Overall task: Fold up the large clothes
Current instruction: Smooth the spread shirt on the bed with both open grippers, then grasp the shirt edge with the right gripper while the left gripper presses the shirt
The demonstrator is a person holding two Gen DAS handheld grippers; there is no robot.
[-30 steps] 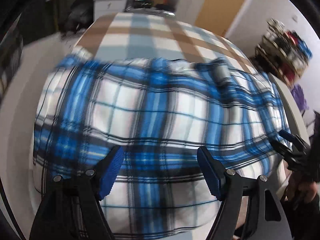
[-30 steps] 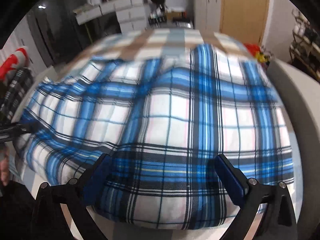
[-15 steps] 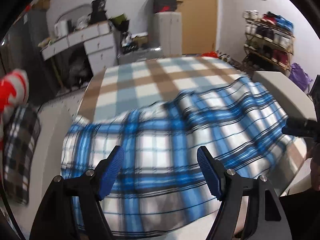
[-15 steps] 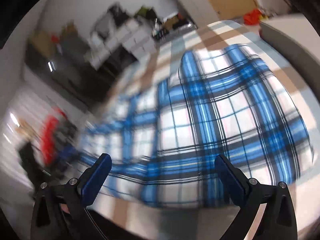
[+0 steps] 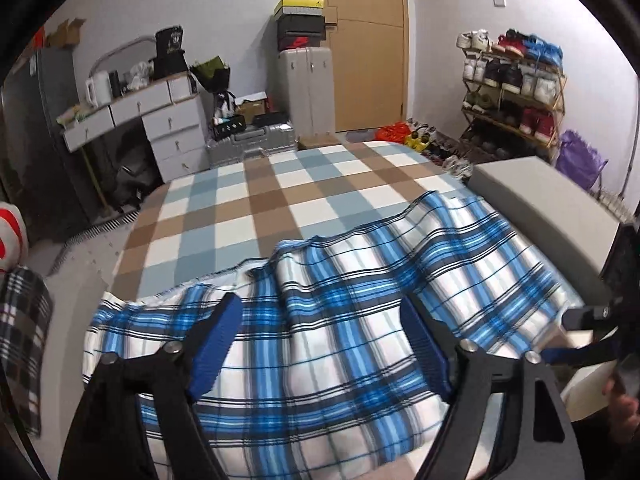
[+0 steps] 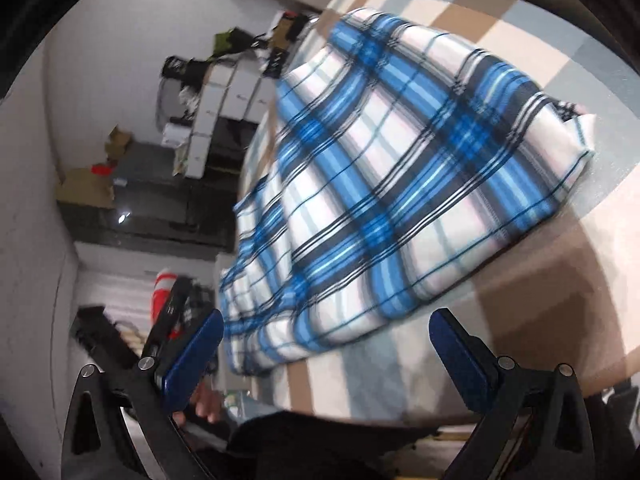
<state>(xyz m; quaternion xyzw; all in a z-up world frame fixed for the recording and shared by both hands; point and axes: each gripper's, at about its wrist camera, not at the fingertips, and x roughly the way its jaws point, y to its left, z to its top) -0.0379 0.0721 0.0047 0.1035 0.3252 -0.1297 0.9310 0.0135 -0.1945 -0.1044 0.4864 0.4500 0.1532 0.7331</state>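
Bedroom clutter rings my left wrist view: a white drawer unit point(image 5: 168, 120) at the far left, a grey suitcase point(image 5: 307, 94) by the wooden door point(image 5: 366, 44), and a loaded shoe rack point(image 5: 514, 88) on the right. Between them I see the brown, blue and white checked bedspread point(image 5: 256, 204), bare across its far half. On its near half lies the blue, white and black plaid fleece blanket point(image 5: 360, 320), folded over, its far edge running wavy from left to right with one raised ridge in the middle. My left gripper point(image 5: 320, 344) hovers over the blanket's near part, jaws wide with nothing between them. At the right edge I catch my right gripper point(image 5: 580, 336), just off the blanket's right corner.

From the right wrist, the picture is rolled and blurred. I see the plaid blanket point(image 6: 384, 184) lying on the bedspread point(image 6: 540, 292), its doubled corner at the upper right, with bare checked cloth along the blanket's near edge. My right gripper point(image 6: 324, 352) stands wide apart, empty, short of that edge. My left gripper point(image 6: 168, 320) shows at the left.
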